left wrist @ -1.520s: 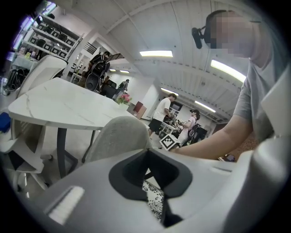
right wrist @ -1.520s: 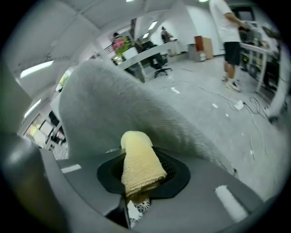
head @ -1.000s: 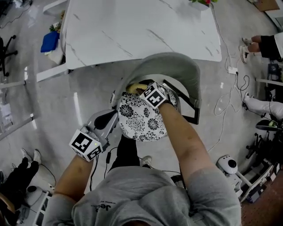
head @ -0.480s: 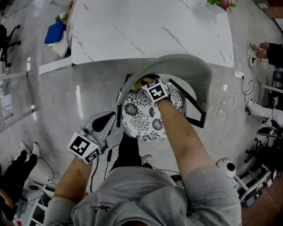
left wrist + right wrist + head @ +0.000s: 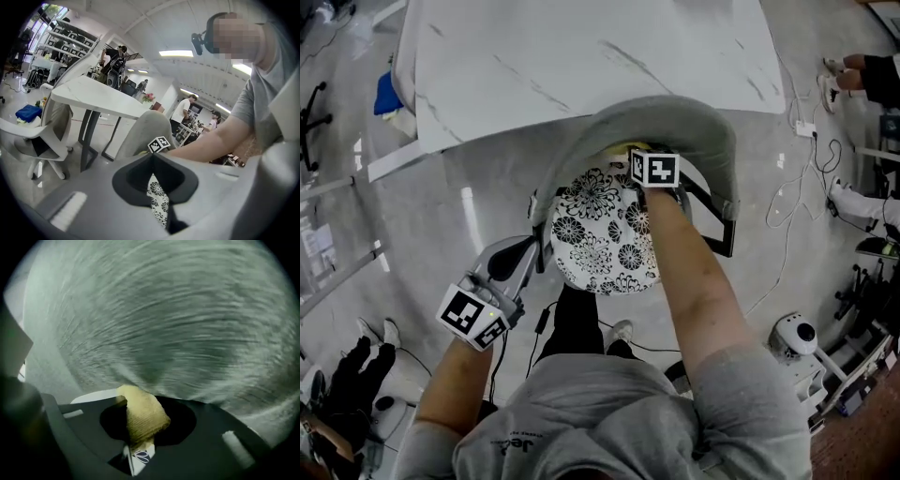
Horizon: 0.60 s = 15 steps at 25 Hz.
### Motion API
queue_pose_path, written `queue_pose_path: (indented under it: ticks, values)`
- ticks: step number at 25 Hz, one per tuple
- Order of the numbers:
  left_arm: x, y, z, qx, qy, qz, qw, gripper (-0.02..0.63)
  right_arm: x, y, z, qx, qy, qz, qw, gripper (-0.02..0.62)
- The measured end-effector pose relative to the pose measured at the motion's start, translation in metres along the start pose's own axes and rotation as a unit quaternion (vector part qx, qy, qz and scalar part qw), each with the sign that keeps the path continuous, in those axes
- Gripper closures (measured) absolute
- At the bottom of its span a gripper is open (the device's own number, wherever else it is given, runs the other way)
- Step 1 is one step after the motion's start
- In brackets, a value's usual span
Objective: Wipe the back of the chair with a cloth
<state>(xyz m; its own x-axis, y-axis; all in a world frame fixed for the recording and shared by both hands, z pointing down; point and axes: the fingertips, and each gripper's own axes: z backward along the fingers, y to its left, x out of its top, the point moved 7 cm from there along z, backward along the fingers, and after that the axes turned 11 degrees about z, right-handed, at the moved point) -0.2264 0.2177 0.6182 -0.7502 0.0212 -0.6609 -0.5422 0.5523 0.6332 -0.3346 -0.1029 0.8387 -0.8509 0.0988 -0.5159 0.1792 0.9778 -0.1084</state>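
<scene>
Head view: right gripper (image 5: 634, 157) clenches cloth (image 5: 142, 414) on chair back (image 5: 680, 127) near marble table (image 5: 581, 52); left gripper (image 5: 521, 257) closed.

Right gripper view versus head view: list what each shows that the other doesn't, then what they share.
Only the right gripper view: the right tool seen at its jaws, which are closed on the yellow cloth, with the blurred grey chair back filling the frame.

Only the head view: the white marble table, the floral seat cushion, and the left tool held off to the left of the chair.

Both: the grey chair back, a bit of the yellow cloth, and the right tool itself.
</scene>
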Motion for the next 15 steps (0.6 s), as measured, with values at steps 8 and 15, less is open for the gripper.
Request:
queue_pose_path:
  ticks: [8,15]
  values:
    - [0.007,-0.02,-0.032,-0.032,0.026,-0.021,0.9989,0.569,-0.051,-0.087,0.045,-0.087,-0.026,-0.203,0.975,0.522]
    - [0.015,-0.035,-0.053,-0.063,0.04,-0.037,0.9965,0.569,-0.098,-0.122,0.088,-0.14,-0.054,-0.333,0.931,0.522]
